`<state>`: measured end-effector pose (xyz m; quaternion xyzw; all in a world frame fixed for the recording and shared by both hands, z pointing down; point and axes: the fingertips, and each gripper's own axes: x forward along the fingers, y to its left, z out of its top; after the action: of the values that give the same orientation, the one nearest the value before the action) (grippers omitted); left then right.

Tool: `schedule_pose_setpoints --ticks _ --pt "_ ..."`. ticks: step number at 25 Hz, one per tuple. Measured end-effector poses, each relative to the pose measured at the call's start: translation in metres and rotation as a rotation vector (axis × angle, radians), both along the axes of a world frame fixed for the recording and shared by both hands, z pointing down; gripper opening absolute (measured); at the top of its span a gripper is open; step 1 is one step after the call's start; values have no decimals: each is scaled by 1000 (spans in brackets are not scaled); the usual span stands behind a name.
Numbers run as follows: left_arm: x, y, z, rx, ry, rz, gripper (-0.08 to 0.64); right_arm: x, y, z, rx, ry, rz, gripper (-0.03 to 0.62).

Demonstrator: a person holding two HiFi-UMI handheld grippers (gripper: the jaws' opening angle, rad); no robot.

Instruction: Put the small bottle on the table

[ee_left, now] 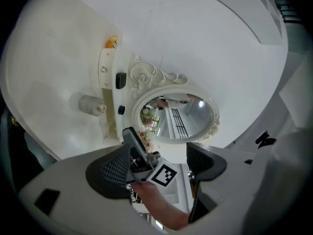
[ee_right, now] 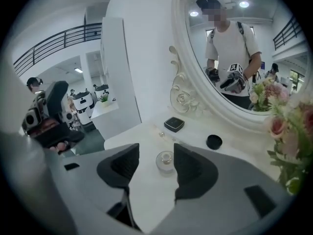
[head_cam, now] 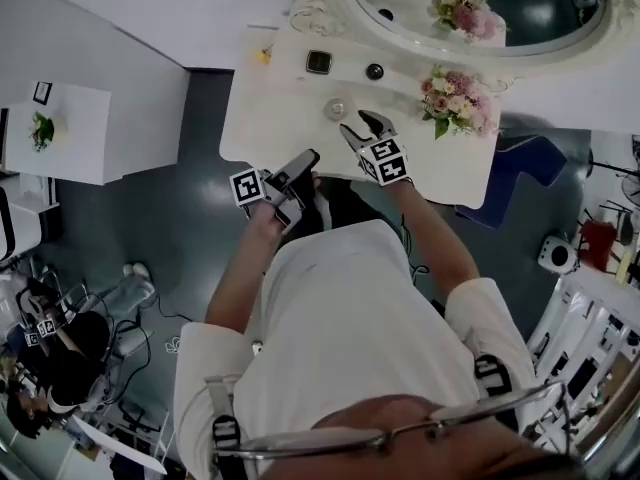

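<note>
The small clear glass bottle [head_cam: 335, 109] stands upright on the white dressing table [head_cam: 275, 118], in front of the mirror. In the right gripper view the bottle [ee_right: 165, 160] sits just beyond the jaw tips, close to the right jaw and with a gap to the left one. My right gripper [head_cam: 358, 126] [ee_right: 156, 153] is open and holds nothing. My left gripper [head_cam: 305, 164] [ee_left: 159, 153] hangs off the table's front edge, open and empty. From its tilted view the bottle [ee_left: 91, 105] shows at the left.
A black square compact [head_cam: 319, 62] and a small black round lid [head_cam: 374, 71] lie behind the bottle. A pink flower bunch [head_cam: 455, 100] stands at the table's right. The oval mirror [head_cam: 400, 30] rises behind. A small orange item [head_cam: 264, 56] sits at the back left corner.
</note>
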<state>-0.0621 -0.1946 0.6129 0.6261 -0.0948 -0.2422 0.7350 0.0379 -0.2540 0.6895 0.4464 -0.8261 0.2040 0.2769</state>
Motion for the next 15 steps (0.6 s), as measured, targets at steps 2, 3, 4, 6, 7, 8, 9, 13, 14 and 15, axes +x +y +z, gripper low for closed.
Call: schedule_pose_setpoints --ticks 2,3,4,6,7,8,9,13,14,15 --pt "4 6 -4 14 -5 26 356 2 19 -12 -8 -16 23 210" --pt "5 9 -7 19 -1 32 340 2 29 -18 -11 -26 33 201" --pt "6 11 -11 25 6 36 322 3 39 -25 -12 -33 43 193" --pt "9 14 -20 49 7 50 301 4 57 -40 -6 -46 62 178" --pt "11 17 -23 65 -2 63 293 6 64 -48 0 -52 72 172" --pt "13 20 -26 81 -16 78 283 8 71 -55 7 -58 83 164" --pt "16 23 -27 95 -31 92 271 12 77 -63 16 -64 93 153" --pt "27 32 -38 174 -92 122 215 24 104 -92 46 -80 126 75" --pt "30 35 -42 200 -108 126 203 27 111 -98 53 -83 128 61" --pt "33 38 -46 226 -125 128 192 29 118 -103 61 -87 128 50"
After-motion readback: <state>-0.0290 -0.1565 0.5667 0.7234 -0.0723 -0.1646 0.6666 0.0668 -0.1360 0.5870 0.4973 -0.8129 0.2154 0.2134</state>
